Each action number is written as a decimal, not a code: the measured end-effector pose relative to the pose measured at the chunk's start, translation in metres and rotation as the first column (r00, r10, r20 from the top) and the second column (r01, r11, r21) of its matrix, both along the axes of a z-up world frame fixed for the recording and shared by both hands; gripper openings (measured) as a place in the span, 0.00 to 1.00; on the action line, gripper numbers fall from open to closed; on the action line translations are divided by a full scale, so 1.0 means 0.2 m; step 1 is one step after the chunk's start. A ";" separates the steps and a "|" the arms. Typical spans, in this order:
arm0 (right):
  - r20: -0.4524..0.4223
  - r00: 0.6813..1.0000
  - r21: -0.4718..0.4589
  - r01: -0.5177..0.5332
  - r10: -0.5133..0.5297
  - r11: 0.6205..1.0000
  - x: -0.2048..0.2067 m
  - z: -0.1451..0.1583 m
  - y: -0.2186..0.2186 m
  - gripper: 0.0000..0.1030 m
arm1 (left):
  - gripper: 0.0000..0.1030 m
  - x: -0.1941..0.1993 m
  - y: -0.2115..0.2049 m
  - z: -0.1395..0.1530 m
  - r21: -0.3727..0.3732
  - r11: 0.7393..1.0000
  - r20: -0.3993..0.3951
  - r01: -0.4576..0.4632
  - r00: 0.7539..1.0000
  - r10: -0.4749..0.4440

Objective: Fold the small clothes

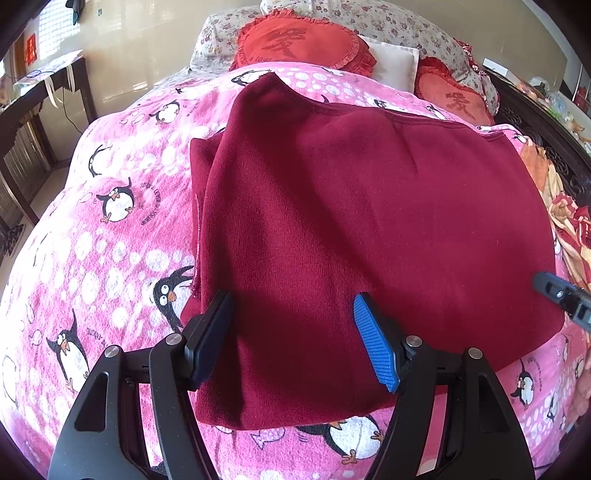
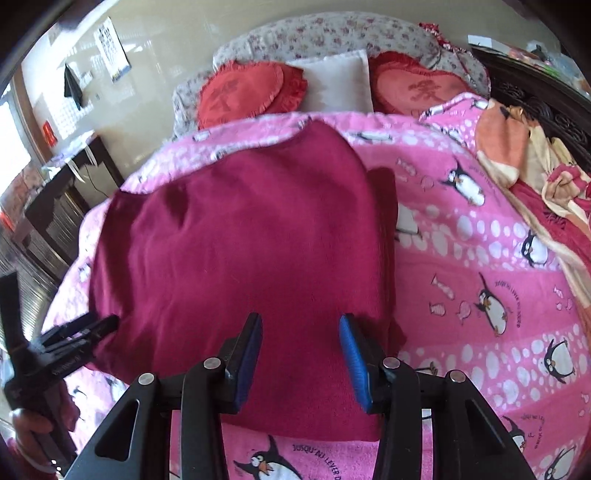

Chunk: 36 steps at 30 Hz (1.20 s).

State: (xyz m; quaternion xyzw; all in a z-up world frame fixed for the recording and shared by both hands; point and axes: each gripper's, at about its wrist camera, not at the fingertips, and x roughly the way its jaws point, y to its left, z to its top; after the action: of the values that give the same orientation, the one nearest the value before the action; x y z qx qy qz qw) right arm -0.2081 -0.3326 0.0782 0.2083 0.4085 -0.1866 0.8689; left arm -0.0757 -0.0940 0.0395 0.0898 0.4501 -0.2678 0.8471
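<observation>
Two tools, left tool [image 1: 291,339] and right tool [image 2: 301,354], hang spread over our soft, limp sweater [image 1: 369,221]; we'd pinch its near hem corners.

- Bright daylight fills the room; it seems to come from the window [image 1: 55,29] on the left, blown out to white in the right wrist view.
- The pale wall [image 1: 147,55] shines with soft glare.
- The maroon garment [image 1: 369,221] is evenly lit in the left wrist view, with a dark shadow band falling between the jaws of the left gripper [image 1: 291,332].
- The left wrist view is sharp; penguin prints on the pink blanket [image 1: 110,221] read clearly.
- The right wrist view is softer, smeared towards its top and left edges.
- Both views bulge like a fishbowl, with black corners.
</observation>
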 end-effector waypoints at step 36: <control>0.004 0.946 0.055 -0.324 0.324 0.945 0.94 0.19 0.57 0.62 | 0.67 0.04 0.41 0.11 -0.149 0.980 -0.117 -0.131 0.987 0.114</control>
State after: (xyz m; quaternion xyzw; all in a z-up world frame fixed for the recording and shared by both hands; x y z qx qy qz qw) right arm -0.0196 -0.2184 0.1161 0.1617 0.4442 -0.0307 0.8807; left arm -0.0670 -0.0122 0.0613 -0.0194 0.4776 -0.2539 0.8409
